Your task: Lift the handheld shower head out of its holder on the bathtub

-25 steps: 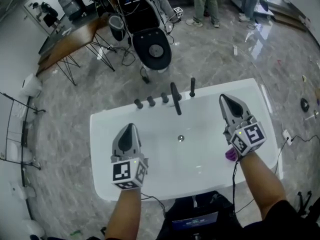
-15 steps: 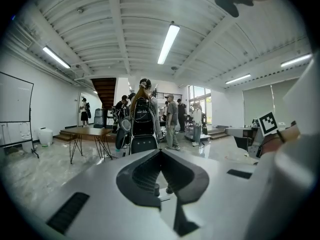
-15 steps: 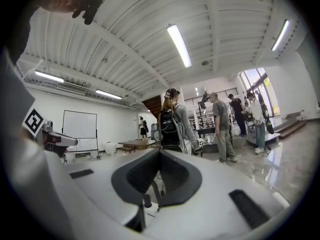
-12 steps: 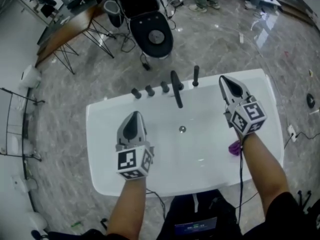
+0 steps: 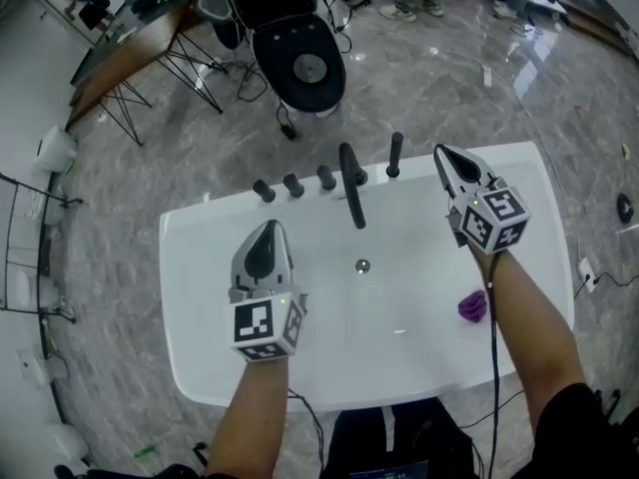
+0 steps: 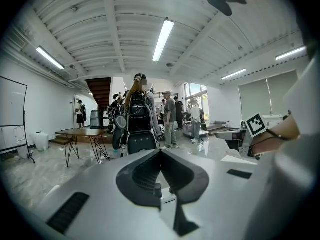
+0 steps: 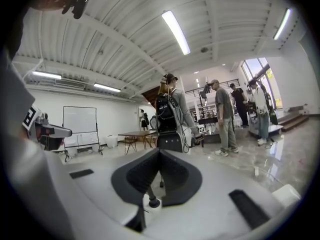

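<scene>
The handheld shower head (image 5: 395,155) is a slim black stick that stands upright in its holder on the far rim of the white bathtub (image 5: 190,267). It is at the right of a black spout (image 5: 350,190) and three black knobs (image 5: 293,184). My right gripper (image 5: 444,158) is shut and empty, its tip just right of the shower head and apart from it. My left gripper (image 5: 265,232) hovers over the tub's left half, jaws together, holding nothing. In the left gripper view the jaws (image 6: 160,153) meet in a point; in the right gripper view (image 7: 159,151) likewise.
A drain (image 5: 361,265) lies in the tub floor, and a purple object (image 5: 472,307) rests by my right arm. Beyond the tub on the marble floor stand a black round seat (image 5: 308,68), a wooden table (image 5: 130,53) and several people (image 7: 223,116).
Both grippers have dropped and moved forward over the tub. The right tip has drawn closer to the shower head. Both jaws stayed together.
</scene>
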Demonstrator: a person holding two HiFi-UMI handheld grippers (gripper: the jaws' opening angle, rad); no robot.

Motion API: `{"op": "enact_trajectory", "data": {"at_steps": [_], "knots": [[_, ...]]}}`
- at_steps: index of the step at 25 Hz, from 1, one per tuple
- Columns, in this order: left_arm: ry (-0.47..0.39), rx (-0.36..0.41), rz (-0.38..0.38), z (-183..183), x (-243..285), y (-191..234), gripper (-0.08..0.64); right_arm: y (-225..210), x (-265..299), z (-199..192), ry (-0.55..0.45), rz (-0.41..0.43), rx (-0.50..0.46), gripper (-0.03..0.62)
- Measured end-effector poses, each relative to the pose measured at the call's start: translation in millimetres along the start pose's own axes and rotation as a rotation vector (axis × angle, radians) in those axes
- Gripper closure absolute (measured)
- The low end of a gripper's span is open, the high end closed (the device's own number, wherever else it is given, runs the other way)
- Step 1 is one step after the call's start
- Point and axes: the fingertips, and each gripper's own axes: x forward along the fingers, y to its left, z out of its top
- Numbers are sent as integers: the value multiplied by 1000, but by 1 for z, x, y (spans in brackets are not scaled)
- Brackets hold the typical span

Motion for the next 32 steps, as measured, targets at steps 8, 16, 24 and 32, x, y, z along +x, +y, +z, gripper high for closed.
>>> {"op": "enact_trajectory", "data": {"at_steps": [8,16,24,32], "knots": [[9,1,0,-31,32,-4,554,-47,58,-50,80,-17,60,586],[-51,-23,-6,-28,84,-4,552,-48,105,-76,117,62,-33,586],[-38,48,-20,-36,79,-8,553,-43,121,-132,169,-40,-30,586],[44,46,-29,-86,41,-25,554,-51,139,-165,213,-89,-3,373]]}}
